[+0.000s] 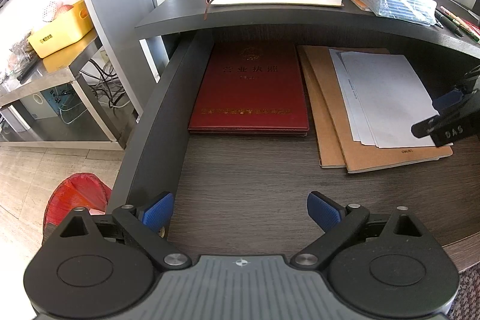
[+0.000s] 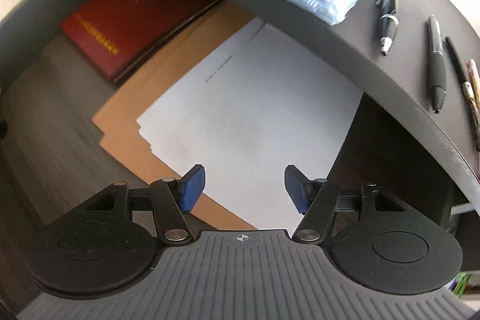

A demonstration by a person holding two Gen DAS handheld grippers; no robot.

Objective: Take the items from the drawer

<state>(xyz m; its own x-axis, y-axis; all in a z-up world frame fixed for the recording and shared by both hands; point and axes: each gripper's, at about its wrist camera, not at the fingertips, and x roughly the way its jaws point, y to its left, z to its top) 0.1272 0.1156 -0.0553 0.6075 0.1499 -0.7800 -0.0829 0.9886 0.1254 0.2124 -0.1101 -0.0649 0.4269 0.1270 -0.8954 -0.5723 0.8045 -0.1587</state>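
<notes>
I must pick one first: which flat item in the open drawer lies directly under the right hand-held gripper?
The white sheets of paper, on top of the brown folders. The right hand-held gripper hangs open over them; the dark red booklet lies farther left.

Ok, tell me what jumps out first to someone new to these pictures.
The dark red book with gold lettering lies at the left of the open drawer. Beside it, white papers top tan folders. The right gripper hangs over those papers, jaws open and empty.
</notes>
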